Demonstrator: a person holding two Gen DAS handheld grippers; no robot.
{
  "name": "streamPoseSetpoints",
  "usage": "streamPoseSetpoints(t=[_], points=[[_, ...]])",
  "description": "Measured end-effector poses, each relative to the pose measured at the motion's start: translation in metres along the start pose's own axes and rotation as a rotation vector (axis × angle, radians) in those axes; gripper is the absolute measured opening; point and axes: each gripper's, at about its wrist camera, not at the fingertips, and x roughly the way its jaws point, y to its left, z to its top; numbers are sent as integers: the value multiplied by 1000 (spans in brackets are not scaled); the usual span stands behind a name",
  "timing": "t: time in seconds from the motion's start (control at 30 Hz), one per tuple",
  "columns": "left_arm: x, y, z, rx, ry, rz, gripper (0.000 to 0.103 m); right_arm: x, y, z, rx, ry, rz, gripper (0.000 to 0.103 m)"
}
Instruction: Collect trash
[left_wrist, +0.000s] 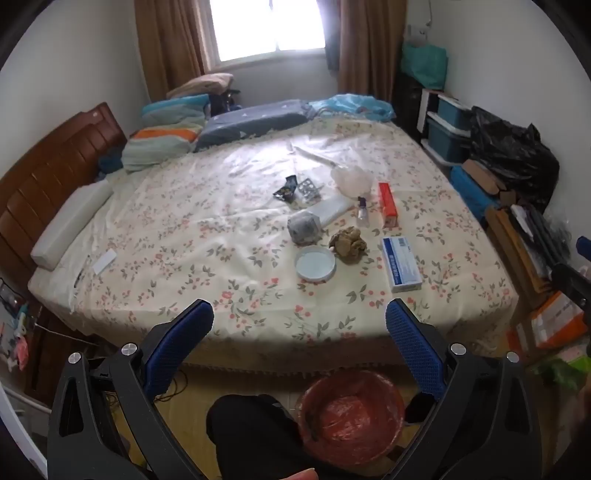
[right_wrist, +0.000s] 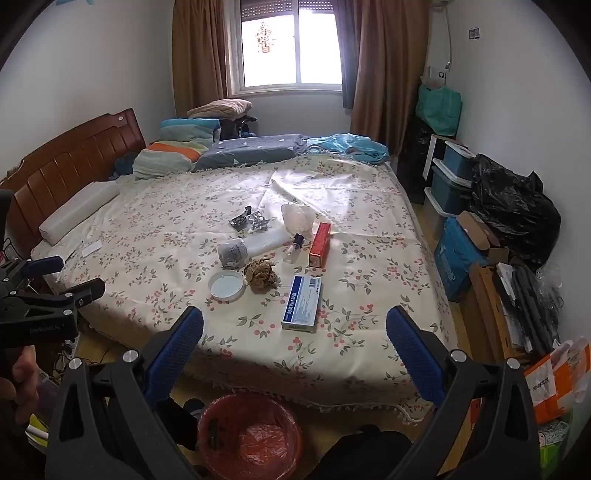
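Presently, both sets of jaws are seen spread wide with nothing between them: the left gripper (left_wrist: 299, 317) and the right gripper (right_wrist: 295, 325) are held above the near edge of the bed (right_wrist: 362, 354). Trash is scattered mid-bed: a white lid (right_wrist: 226, 285), a crumpled brown paper (right_wrist: 261, 276), a blue-and-white box (right_wrist: 301, 303) printed with characters too small to be read, a red box (right_wrist: 320, 244), and foil wrappers (right_wrist: 251, 220). A red-lined bin (right_wrist: 251, 435) is found on the floor at the bed's near side.
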Motion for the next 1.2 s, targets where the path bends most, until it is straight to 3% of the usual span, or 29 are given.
streamPoseSetpoints(t=[0.13,0.17,0.3,0.43,0.57,0.67,0.7,0.73,0.93,0.97,1.1,1.2], points=[[-5,-5,-3,7,-7,-22,97,-1,1,0,-6,-2,0,98],[1,-7,1,5,22,-37,96,-1,1,0,-6,0,1,98],[-9,-2,1,15,-67,-144,84,-2,3,0,-10,-21,3,98],[-29,-6,-3,52,-179,-141,84,-11,-1,-2,-14,-58,-10,98],[-36,-17,1,123,-203,-78,86,-19,3,1,-20,-136,-61,98],[-39,-13,0,145,-176,-54,87,-24,1,2,-36,-147,-29,98],[-43,-10,-1,143,-182,-65,89,-24,1,4,-43,-136,-18,98],[-48,-5,-1,130,-193,-105,99,-25,0,3,-47,-128,-8,98],[-49,10,0,61,-182,-137,97,-24,3,2,-75,-78,-11,98],[-49,13,-1,59,-186,-178,97,-23,3,2,-76,-77,-19,98],[-60,12,-10,87,-296,-228,97,-21,0,1,-49,-69,2,98],[-55,11,-8,66,-309,-192,97,-28,-4,0,-13,-121,-1,98]])
